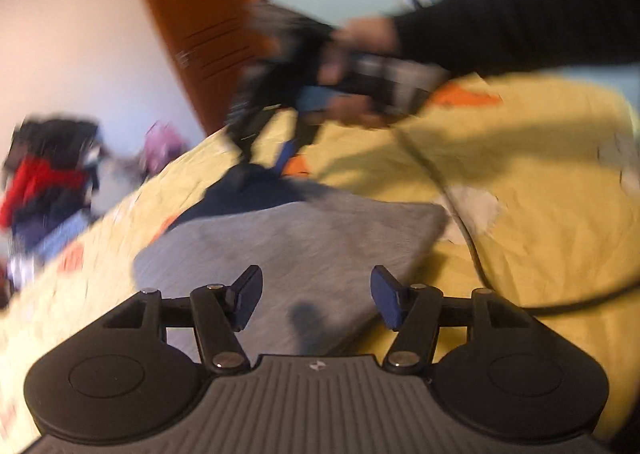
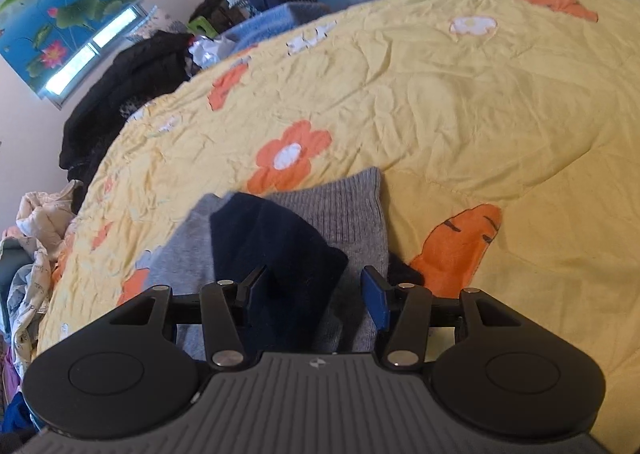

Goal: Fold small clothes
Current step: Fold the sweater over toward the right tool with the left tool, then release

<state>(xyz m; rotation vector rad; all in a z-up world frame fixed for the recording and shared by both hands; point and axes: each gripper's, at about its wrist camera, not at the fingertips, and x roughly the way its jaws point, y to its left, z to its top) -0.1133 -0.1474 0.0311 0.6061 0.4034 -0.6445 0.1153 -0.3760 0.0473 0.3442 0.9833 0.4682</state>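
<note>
The grey garment (image 1: 288, 254) lies folded on the yellow quilt (image 1: 540, 193), its navy part (image 2: 276, 250) lying on top at the right-hand end. To finish this fold well, each gripper should lift clear without snagging the knit, then the person can press the layers flat (edges squared). The left gripper (image 1: 316, 298) points down over the grey cloth, jaws apart, nothing pinched. The right gripper (image 2: 316, 300) tilts steeply over the navy part, jaws parted; the cloth between them seems loose, though blur leaves that unsure.
</note>
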